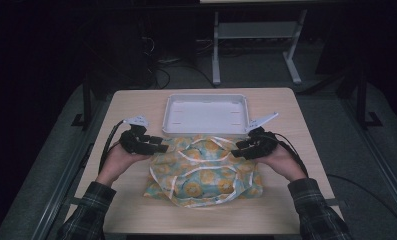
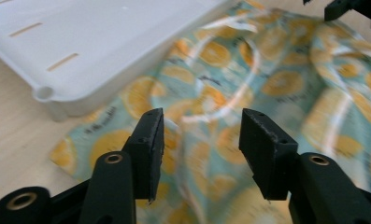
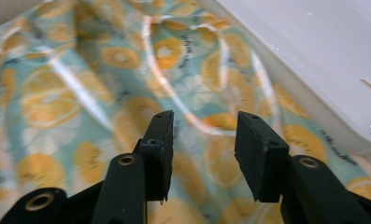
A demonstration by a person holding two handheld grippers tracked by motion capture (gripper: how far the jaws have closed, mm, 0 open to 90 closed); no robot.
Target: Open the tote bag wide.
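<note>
Hands are reaching in from both sides, the left gripper and right gripper pointing inward over the far corners of the cloth, jaws parted with nothing between them, the cloth lying bunched just before the tray.

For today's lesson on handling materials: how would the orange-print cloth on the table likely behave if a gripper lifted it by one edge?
The cloth lies crumpled in soft folds, so it would probably drape and sag, not hold its shape. Its loose white ties may dangle or snag. It looks thin, so it is likely light and could bunch if pushed.
</note>
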